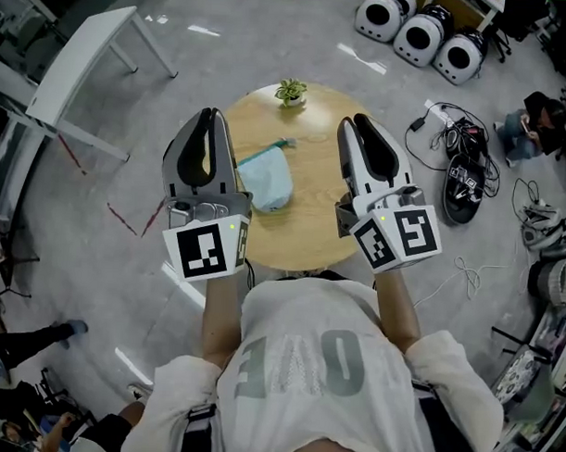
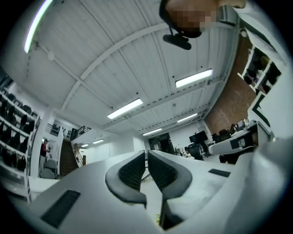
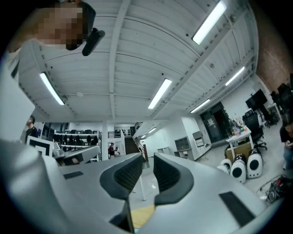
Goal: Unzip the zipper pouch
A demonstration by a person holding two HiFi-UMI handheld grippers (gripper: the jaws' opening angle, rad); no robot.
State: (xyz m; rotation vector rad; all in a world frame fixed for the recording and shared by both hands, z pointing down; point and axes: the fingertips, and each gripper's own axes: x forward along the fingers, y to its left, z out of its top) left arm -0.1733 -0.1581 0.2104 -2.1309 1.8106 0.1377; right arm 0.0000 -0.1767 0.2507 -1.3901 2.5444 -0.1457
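Note:
A light blue zipper pouch (image 1: 269,181) lies on the round wooden table (image 1: 310,240), left of centre, with a teal pull cord at its upper end. Both grippers are held high above the table, well clear of the pouch, and point outward. My left gripper (image 1: 211,113) (image 2: 146,154) has its fingertips all but touching, with nothing between them. My right gripper (image 1: 358,121) (image 3: 147,157) shows a clear gap between its pads and holds nothing. Both gripper views show mostly ceiling and room; a sliver of the table (image 3: 142,215) shows under the right jaws.
A small potted plant (image 1: 290,91) stands at the table's far edge. A white table (image 1: 80,65) stands on the floor at upper left. White round carriers (image 1: 419,32), cables and a black shoe (image 1: 460,185) lie on the floor to the right.

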